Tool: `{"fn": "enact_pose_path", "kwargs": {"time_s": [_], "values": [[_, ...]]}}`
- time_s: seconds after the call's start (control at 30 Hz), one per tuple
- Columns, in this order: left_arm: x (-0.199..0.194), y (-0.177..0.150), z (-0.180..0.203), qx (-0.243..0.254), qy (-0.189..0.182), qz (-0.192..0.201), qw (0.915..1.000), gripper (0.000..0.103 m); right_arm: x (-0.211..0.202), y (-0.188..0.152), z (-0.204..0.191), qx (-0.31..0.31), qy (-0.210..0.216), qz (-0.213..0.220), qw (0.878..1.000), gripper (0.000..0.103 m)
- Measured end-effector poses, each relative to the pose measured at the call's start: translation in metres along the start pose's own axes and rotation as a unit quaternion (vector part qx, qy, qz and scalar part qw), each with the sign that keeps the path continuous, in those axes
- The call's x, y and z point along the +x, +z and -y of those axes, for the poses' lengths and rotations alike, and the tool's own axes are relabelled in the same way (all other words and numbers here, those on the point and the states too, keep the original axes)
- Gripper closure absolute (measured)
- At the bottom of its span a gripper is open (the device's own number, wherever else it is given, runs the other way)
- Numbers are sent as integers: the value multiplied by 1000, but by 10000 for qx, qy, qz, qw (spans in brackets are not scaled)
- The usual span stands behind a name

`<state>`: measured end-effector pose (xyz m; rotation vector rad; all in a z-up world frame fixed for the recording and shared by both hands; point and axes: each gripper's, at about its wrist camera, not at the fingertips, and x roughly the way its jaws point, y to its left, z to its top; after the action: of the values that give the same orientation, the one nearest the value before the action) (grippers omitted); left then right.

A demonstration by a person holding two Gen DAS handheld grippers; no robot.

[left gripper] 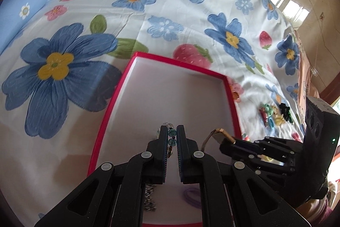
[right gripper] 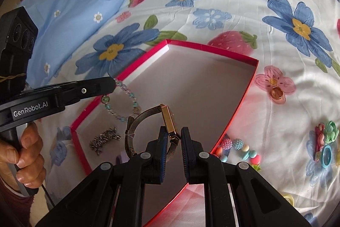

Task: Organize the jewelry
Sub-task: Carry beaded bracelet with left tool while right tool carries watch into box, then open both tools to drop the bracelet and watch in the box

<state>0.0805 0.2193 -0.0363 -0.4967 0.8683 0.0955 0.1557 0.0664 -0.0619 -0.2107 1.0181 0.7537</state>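
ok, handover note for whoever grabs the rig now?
Left gripper: shut on beaded bracelet, hanging over the red box.
Right gripper: holding gold watch by its case, over the box.
Done: silver chain and a purple item lie in the box.
Left: drop both, then collect the ring, coloured beads and the clips on the bedsheet.

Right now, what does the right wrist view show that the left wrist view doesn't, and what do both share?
Only the right wrist view: a gold ring on the sheet, loose colored beads beside the box, and the person's hand gripping the left tool's handle. Only the left wrist view: a purple loop in the box. Both: the red box, beaded bracelet in the left tool, gold watch in the right tool.
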Motion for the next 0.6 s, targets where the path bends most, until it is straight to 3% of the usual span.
{"fn": "enact_pose_path", "kwargs": {"time_s": [0.3, 0.6], "values": [[23, -12, -15, -153, 395, -309, 9986, 96, 24, 1, -9, -441, -268, -461, 9976, 90], [41, -19, -17, -176, 638, -603, 9960, 96, 29, -2, -14, -556, -290, -533, 9966, 88]]}}
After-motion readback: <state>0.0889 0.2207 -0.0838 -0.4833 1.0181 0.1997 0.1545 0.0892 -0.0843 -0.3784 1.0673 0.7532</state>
